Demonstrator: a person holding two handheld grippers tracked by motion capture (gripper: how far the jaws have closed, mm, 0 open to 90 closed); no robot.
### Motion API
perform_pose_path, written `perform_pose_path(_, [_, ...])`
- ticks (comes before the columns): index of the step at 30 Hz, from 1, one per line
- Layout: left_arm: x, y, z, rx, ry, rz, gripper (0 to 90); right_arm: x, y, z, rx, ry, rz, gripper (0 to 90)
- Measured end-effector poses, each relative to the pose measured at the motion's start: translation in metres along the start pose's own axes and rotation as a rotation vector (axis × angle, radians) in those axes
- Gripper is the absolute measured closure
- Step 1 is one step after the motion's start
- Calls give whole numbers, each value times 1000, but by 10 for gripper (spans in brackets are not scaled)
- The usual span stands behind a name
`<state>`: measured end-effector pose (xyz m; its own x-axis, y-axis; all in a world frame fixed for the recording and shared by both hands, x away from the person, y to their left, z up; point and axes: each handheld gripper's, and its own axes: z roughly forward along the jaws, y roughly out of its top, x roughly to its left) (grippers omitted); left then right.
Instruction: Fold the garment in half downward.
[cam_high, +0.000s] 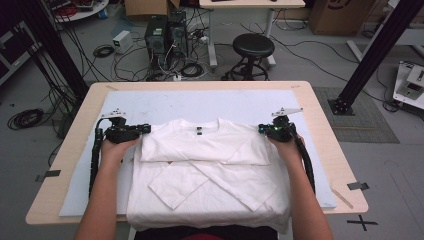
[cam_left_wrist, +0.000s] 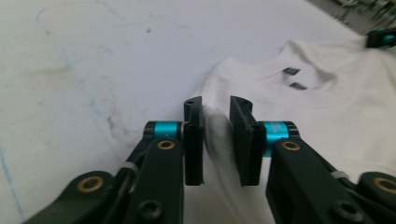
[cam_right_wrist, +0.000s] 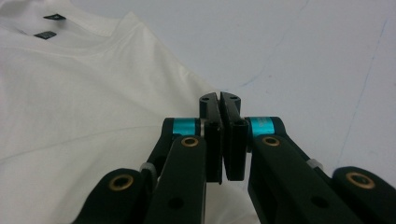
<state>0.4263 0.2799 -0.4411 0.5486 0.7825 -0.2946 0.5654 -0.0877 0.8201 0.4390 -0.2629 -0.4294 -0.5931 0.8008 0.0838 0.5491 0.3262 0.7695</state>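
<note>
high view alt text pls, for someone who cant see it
A person's two hands hold tongs at either side of a folded white t-shirt on a pale mat over a wooden table. The left tongs and right tongs meet its top fold's outer edges.

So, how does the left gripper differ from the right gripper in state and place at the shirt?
The left gripper has its fingers apart, with shirt cloth in the gap; the right gripper has its fingers nearly together at the cloth's edge. The left one is at the shirt's left corner, the right one at its right corner. Both are at the folded upper edge.
</note>
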Motion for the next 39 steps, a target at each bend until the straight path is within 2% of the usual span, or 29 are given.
perform_pose_path(4, [7, -5, 10, 41, 47, -55, 519, 4, -1, 5, 21, -9, -23, 889])
perform_pose_path(6, [9, -5, 12, 55, 50, -66, 523, 6, 0, 6, 13, -19, -32, 885])
perform_pose_path(11, [1, 0, 18, 85, 6, 20, 750, 4, -1, 9, 19, -4, -22, 880])
perform_pose_path(14, [-4, 3, 14, 68, 0, 52, 813, 3, -2, 9, 28, 10, -9, 885])
perform_pose_path(18, [-8, 7, 3, 32, -23, 75, 819, 5, -1, 3, -3, 27, -16, 888])
perform_pose_path(24, [-19, 11, -19, -46, -84, 107, 824, 7, -2, -10, -54, 57, -12, 889])
perform_pose_path(30, [-30, 11, -37, -107, -134, 138, 824, 15, -4, -29, -102, 70, -43, 889])
perform_pose_path(31, [-32, 11, -39, -118, -151, 134, 824, 17, -5, -32, -107, 74, -45, 889])
perform_pose_path(33, [-37, 11, -42, -139, -215, 123, 824, 20, -6, -39, -121, 82, -54, 888])
perform_pose_path(34, [-40, 11, -44, -143, -230, 131, 824, 21, -7, -42, -124, 88, -57, 889])
perform_pose_path(39, [-55, 13, -55, -170, -247, 173, 826, 33, -7, -59, -171, 101, -89, 889])
